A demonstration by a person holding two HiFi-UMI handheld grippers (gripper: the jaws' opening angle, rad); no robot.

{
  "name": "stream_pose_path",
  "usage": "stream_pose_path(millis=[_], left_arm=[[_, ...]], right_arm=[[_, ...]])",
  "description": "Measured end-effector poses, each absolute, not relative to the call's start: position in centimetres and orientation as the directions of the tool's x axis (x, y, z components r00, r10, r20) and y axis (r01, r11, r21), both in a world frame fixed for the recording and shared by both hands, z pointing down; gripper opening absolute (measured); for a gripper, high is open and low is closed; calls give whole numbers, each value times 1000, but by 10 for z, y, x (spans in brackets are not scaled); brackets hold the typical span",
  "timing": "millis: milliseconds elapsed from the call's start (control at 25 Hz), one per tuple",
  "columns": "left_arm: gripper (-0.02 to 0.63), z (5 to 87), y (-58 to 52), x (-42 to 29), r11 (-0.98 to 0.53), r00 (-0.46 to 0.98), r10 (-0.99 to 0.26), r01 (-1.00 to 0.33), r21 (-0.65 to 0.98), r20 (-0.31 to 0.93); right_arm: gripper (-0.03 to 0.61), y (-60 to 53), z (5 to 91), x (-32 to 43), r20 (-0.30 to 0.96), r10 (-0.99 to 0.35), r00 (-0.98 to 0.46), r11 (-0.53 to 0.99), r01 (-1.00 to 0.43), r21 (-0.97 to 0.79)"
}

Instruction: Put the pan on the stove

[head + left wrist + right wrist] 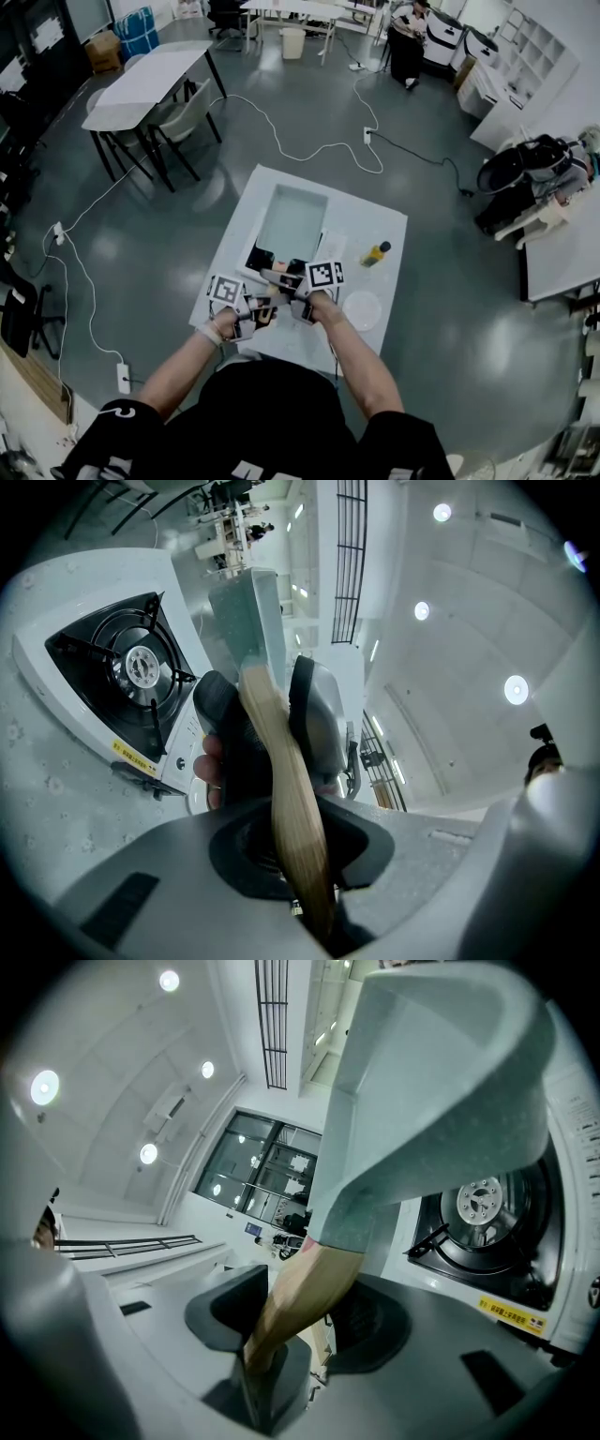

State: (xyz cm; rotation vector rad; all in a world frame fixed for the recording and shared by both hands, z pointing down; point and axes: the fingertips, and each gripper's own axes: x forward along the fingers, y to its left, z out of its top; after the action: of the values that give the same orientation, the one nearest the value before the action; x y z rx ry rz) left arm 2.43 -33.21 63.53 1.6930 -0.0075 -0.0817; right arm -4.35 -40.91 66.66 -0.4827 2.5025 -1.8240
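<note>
The pan [292,220] is pale, square and deep, with a wooden handle [281,789] that points toward me. It hangs tilted over the white table, close to the black gas stove [258,255]. My left gripper [265,726] is shut on the handle, whose pale wood runs between its dark pads. My right gripper [300,1312] is shut on the same handle [300,1288], near where it joins the pan body [431,1101]. The burner shows at the left in the left gripper view [131,667] and at the right in the right gripper view [483,1208]. In the head view the left gripper [253,307] and the right gripper [292,286] meet at the table's near side.
A yellow bottle [375,253] and a white plate [362,309] sit on the right part of the table [394,234]. White cables [309,150] run across the grey floor. Desks and chairs [150,94] stand at the far left, shelving at the right.
</note>
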Motion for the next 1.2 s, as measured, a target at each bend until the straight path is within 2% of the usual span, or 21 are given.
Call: stream_pose_path(millis=[320, 480, 680, 1200], left_arm=[[40, 639, -335, 25, -115, 998, -46, 46, 992, -52], [40, 646, -335, 23, -124, 999, -37, 33, 992, -37], [40, 653, -337, 24, -118, 997, -32, 62, 991, -66], [38, 682, -341, 21, -91, 1000, -24, 1, 996, -3]], right_arm=[[184, -412, 652, -56, 22, -214, -977, 342, -96, -935], [184, -411, 678, -47, 152, -243, -958, 257, -215, -942], [183, -414, 689, -48, 148, -244, -958, 253, -210, -944], [181, -417, 710, -51, 157, -234, -960, 225, -210, -951]])
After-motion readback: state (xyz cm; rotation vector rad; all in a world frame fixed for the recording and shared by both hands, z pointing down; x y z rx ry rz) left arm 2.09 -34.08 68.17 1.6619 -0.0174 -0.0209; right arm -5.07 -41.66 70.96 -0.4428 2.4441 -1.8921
